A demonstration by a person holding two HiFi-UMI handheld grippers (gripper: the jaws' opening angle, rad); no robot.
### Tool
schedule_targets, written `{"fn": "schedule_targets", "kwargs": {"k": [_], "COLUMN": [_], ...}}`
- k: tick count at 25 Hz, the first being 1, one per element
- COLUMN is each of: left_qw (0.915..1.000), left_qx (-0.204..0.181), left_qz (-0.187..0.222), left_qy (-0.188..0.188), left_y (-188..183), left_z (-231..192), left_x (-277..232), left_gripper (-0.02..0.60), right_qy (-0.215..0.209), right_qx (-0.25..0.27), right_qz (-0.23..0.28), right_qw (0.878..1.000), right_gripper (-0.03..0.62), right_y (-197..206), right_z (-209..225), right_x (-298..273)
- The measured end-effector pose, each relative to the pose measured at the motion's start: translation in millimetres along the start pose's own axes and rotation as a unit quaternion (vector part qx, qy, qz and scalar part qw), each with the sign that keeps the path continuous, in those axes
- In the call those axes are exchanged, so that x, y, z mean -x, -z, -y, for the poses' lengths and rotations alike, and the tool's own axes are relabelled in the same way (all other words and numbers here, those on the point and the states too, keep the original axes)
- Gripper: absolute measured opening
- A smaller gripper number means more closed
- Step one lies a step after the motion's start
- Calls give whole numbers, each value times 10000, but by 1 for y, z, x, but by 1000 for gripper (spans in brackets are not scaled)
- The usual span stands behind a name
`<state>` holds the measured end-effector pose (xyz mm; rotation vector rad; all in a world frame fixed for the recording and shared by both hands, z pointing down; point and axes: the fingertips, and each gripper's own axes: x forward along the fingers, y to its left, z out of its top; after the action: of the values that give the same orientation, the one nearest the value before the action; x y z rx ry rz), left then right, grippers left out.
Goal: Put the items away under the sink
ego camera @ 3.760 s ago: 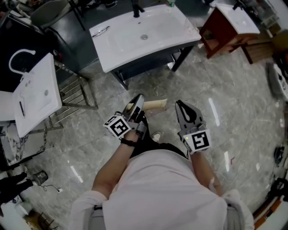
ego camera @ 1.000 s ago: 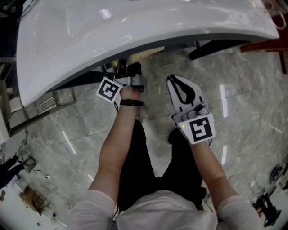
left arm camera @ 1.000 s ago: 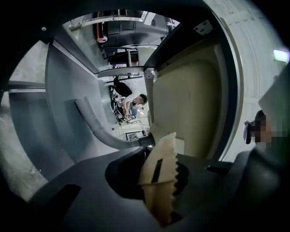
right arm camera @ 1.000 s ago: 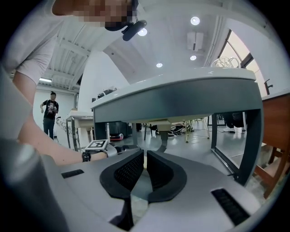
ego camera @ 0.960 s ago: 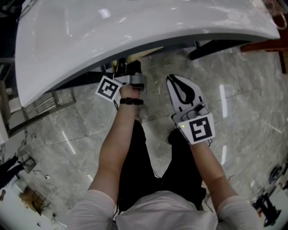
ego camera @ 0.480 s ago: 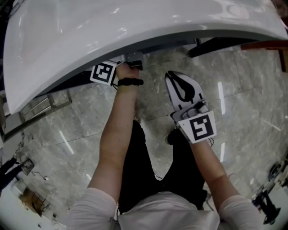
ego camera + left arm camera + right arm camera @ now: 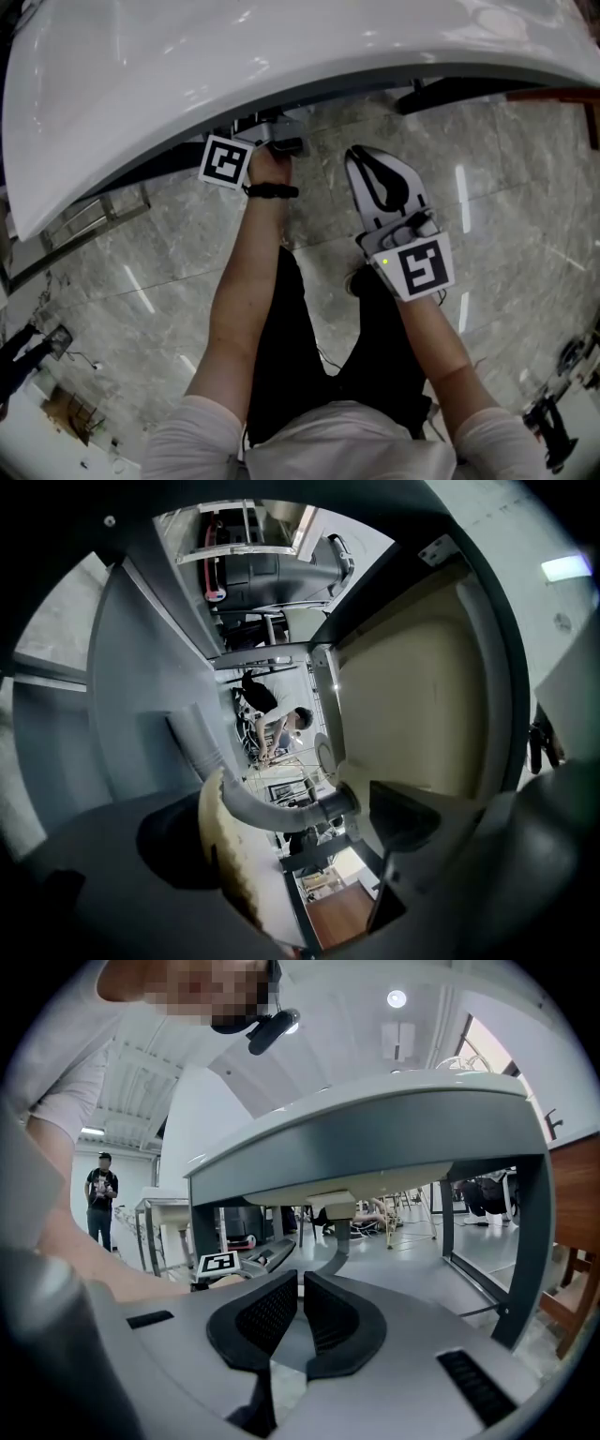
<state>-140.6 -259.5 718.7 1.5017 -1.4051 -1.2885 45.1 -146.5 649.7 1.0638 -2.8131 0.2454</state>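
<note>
Left gripper [image 7: 295, 834] reaches in under the white sink [image 7: 281, 56]; in the head view only its marker cube [image 7: 225, 161] and rear body show at the basin's front edge, with the person's left hand [image 7: 267, 169] behind them. Its own view shows the jaws standing apart. A cream item [image 7: 230, 855] with a rough edge lies against the jaw at the picture's left, and open space separates it from the dark pad of the other jaw. That item sits below the pale underside of the basin [image 7: 412, 696], just beside a grey drain hose [image 7: 272, 810] that curves across behind it. Whether it rests on a shelf or only leans on the jaw cannot be told. Grey panels of the stand [image 7: 122, 724] close in the left of that view. Right gripper [image 7: 300, 1288] is out in front of the sink above the marbled grey floor [image 7: 525, 234], well apart from the left one. Its ribbed black pads are pressed together with only a thin slit between them and nothing held. Its view looks toward the sink's front edge and the dark legs of the stand [image 7: 525, 1241].
</note>
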Motion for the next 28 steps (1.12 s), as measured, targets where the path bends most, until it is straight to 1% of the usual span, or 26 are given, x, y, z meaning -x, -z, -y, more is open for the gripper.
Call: {"fn": "schedule_targets", "kwargs": {"k": [4, 8, 10, 12, 14, 15, 16, 18, 19, 21, 22, 23, 24, 25, 27, 28], "left_qw": [9999, 9991, 9987, 9980, 9983, 9987, 9990, 9985, 9975, 9948, 9938, 9938, 9946, 9956, 9962, 9958], "left_qx": [53, -224, -127, -42, -104, -94, 2, 329, 471, 669, 691, 658, 588, 519, 472, 465], "left_qz": [-108, -292, -438, -568, -522, -459, -401, -396, -420, -371, -298, -216, -159, -158, -291, -348], "left_qy": [-72, -216, -223, -259, -246, -215, -181, -199, -307, -669, -815, -873, -842, -767, -669, -702], "left_y": [3, 7, 16, 26, 23, 19, 18, 25, 31, 36, 32, 26, 20, 19, 29, 34], "left_z": [-4, -10, -6, -10, -15, -14, -10, 1, 0, -21, -32, -40, -43, -44, -44, -47], "left_x": [14, 5, 2, 12, 17, 15, 12, 15, 24, 42, 45, 43, 38, 31, 26, 31], "left_gripper": [476, 477, 490, 500, 491, 500, 509, 517, 517, 517, 517, 517, 517, 539, 541, 541], "right_qy": [8, -77, -78, -75, -125, -157, -172, -151, -139, -153, -175, -197, -212, -211, -179, -172], "right_qx": [-50, -69, -111, -153, -154, -144, -147, -198, -216, -216, -211, -212, -217, -224, -241, -250], "right_qz": [-62, -86, -115, -155, -181, -197, -204, -201, -203, -205, -209, -226, -257, -287, -313, -331], "right_qw": [10000, 9999, 9998, 9997, 9996, 9996, 9995, 9995, 9995, 9994, 9994, 9993, 9992, 9991, 9991, 9990], "right_gripper": [46, 46, 46, 46, 46, 46, 46, 46, 46, 46, 46, 46, 46, 46, 46, 46], "right_y": [1, 1, 4, 8, 9, 9, 10, 10, 10, 7, 6, 6, 7, 9, 13, 15], "right_z": [-1, -8, -8, -9, -13, -15, -15, -13, -12, -14, -17, -19, -20, -18, -15, -15], "right_x": [2, 4, 7, 9, 9, 9, 8, 8, 8, 9, 9, 9, 10, 11, 11, 12]}}
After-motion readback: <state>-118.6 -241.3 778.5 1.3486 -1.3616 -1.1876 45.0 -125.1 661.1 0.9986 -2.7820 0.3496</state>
